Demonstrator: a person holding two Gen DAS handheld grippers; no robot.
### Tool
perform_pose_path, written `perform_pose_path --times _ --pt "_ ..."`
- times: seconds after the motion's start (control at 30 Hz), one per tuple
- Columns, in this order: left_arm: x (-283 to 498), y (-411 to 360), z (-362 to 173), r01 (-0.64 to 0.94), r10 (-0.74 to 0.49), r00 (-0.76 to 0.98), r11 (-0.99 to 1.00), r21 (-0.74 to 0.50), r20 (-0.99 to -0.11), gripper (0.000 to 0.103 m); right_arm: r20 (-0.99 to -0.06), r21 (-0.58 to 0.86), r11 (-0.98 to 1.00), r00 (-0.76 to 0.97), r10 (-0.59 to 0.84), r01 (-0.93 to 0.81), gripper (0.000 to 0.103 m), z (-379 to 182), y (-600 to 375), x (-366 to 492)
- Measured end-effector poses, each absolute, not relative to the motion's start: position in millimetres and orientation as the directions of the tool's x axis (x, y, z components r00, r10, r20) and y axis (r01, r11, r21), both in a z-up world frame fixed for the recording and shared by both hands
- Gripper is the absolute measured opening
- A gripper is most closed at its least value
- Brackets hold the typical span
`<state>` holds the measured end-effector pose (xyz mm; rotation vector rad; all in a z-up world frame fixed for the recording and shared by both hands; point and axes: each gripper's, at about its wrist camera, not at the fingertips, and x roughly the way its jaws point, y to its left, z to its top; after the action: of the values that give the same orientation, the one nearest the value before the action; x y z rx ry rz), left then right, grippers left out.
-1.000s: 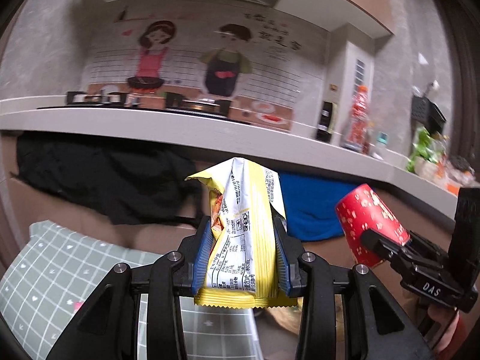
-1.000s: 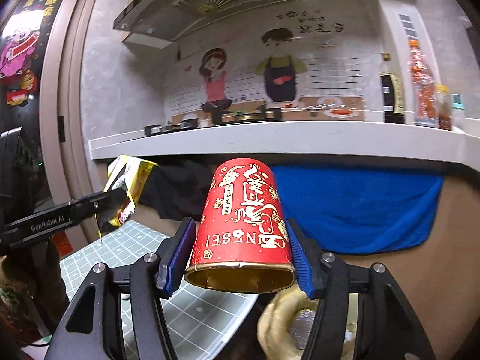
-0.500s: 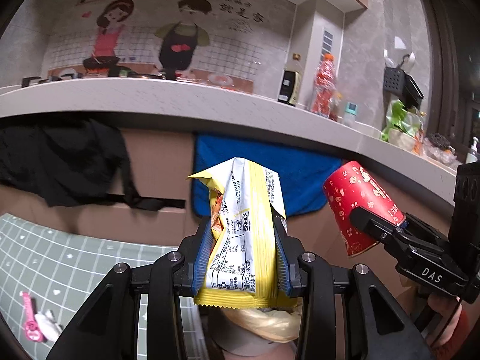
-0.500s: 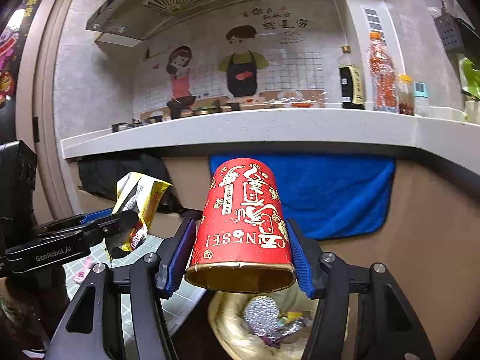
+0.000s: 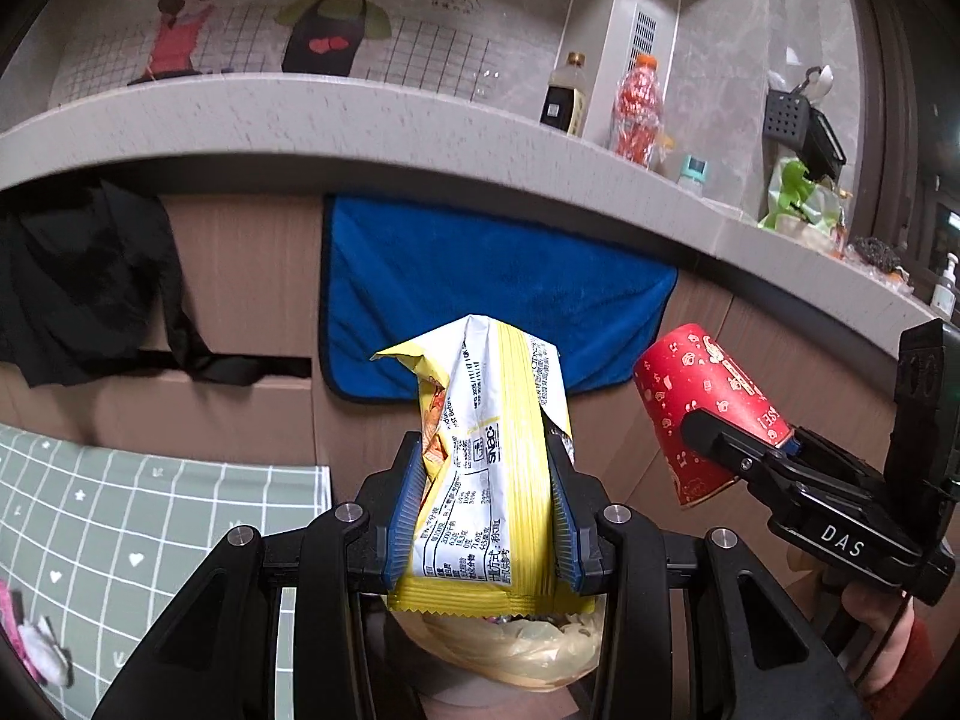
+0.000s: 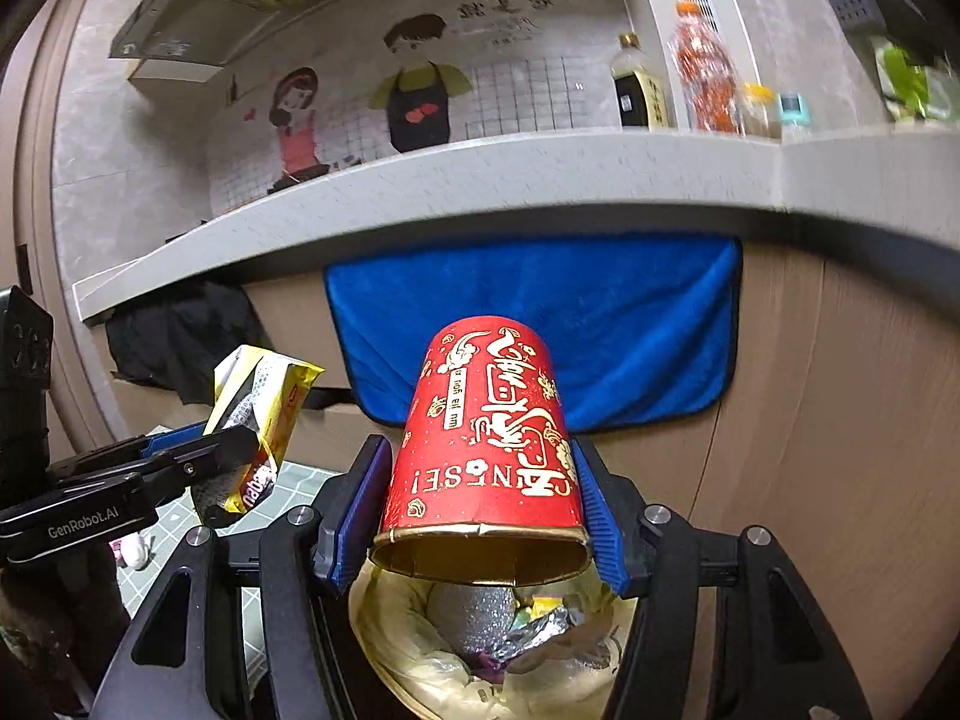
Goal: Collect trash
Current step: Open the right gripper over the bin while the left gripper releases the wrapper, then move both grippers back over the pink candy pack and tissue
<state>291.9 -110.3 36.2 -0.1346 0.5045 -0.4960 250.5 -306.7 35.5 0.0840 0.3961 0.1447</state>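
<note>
My left gripper [image 5: 483,516] is shut on a yellow and white snack wrapper [image 5: 489,468] and holds it above the bin with a yellowish bag liner [image 5: 528,654]. The wrapper also shows in the right wrist view [image 6: 264,420]. My right gripper [image 6: 480,516] is shut on a red paper cup [image 6: 486,450] with gold print, mouth towards the camera, above the same lined bin [image 6: 420,666]. Foil and other scraps [image 6: 498,624] lie in the bin. The cup shows at the right of the left wrist view [image 5: 702,408].
A blue towel [image 5: 468,276] and a black cloth [image 5: 78,282] hang on the brown cabinet below the grey counter [image 5: 360,120]. Bottles [image 5: 639,102] stand on the counter. A green gridded mat [image 5: 138,534] with a pink scrap [image 5: 36,642] lies at the left.
Both grippers have moved right, off the green mat and towards the blue towel. The lined bin now shows below both held items.
</note>
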Motion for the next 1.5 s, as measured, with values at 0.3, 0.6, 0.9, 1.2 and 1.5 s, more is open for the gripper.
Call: perform_pose_path --times 0.3,0.6,0.9,1.2,1.5 --pt "309.9 -122.9 17.4 0.42 -0.487 0.735 0.873 -0.247 -0.471 0.039 -0.422 0.126 0.986 0.893 0.154 -0.11 0.057 13.5 -314.9 269.5" --pt "328.7 -134.6 -2.1 0.43 -0.501 0.698 0.864 -0.261 -0.511 0.04 -0.46 0.148 0.986 0.877 0.14 -0.08 0.057 -2.9 -326.1 286.8" --pt "359.1 -141.8 -26.3 0.478 -0.602 0.609 0.798 -0.367 -0.516 0.054 -0.49 0.177 0.983 0.862 0.125 -0.042 0.061 -19.1 -337.1 301.6" --pt "370.2 -116.8 -27.9 0.42 -0.602 0.6 0.797 -0.433 -0.527 0.06 -0.479 0.258 0.966 0.866 0.143 -0.016 0.062 -24.3 -347.5 299.9" --pt "331.6 -54.9 0.1 0.366 -0.511 0.69 0.857 -0.361 -0.513 0.06 -0.454 0.253 0.964 0.87 0.195 -0.084 0.058 -10.7 -317.3 284.2"
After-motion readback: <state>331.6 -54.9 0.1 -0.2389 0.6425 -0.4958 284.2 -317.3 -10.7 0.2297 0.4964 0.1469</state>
